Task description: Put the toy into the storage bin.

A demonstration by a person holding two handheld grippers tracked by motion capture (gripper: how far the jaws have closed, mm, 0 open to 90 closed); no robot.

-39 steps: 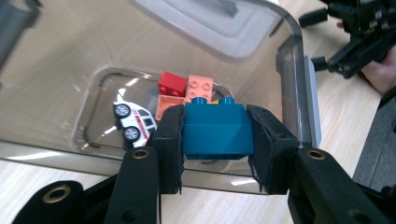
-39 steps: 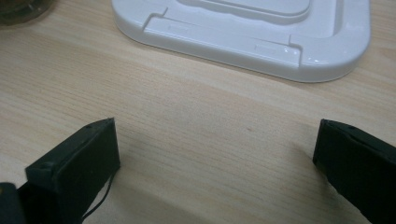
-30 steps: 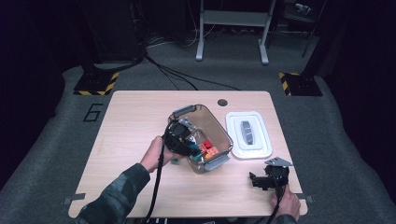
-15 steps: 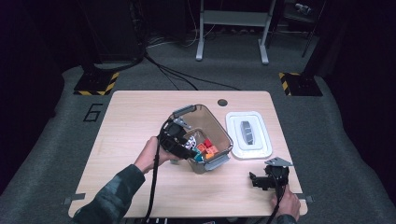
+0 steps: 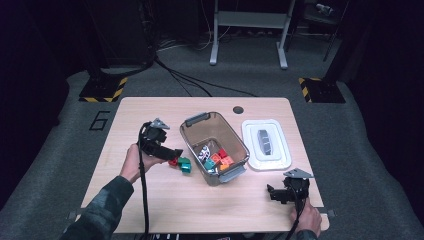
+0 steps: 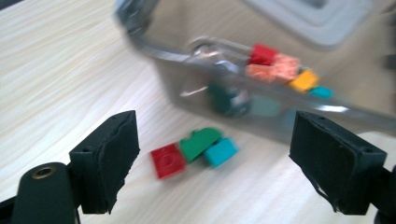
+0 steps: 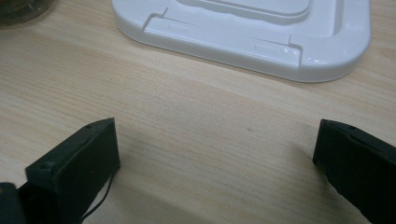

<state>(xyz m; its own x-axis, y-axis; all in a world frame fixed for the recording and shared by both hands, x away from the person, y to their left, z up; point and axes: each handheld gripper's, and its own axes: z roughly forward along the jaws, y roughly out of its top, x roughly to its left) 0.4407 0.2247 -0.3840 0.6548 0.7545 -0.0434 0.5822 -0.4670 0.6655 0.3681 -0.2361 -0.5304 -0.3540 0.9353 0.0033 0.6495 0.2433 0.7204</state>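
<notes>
A clear plastic bin [image 5: 196, 121] with grey latches stands mid-table and holds several coloured bricks [image 5: 220, 159]. Left of it, a red brick [image 6: 168, 160], a green brick [image 6: 200, 142] and a teal brick [image 6: 220, 151] lie together on the wood [image 5: 180, 164]. My left gripper [image 5: 172, 154] hovers just left of them, open. Its jaws have just been opening, and the three bricks lie ahead between them with neither pad touching [image 6: 212, 172]. My right gripper [image 5: 274, 192] rests open near the table's front right corner, with bare wood between its jaws [image 7: 215, 163].
The bin's white lid [image 5: 265, 145] lies flat to the right of the bin, close ahead of the right gripper [image 7: 243, 32]. The table has a round cable hole [image 5: 238, 109] at the back. A dark floor with cables surrounds the table.
The left gripper has moved left from over the bin to the table beside it, and its jaws have opened. The red, green and teal bricks now lie on the wood there. The right gripper stayed put.
</notes>
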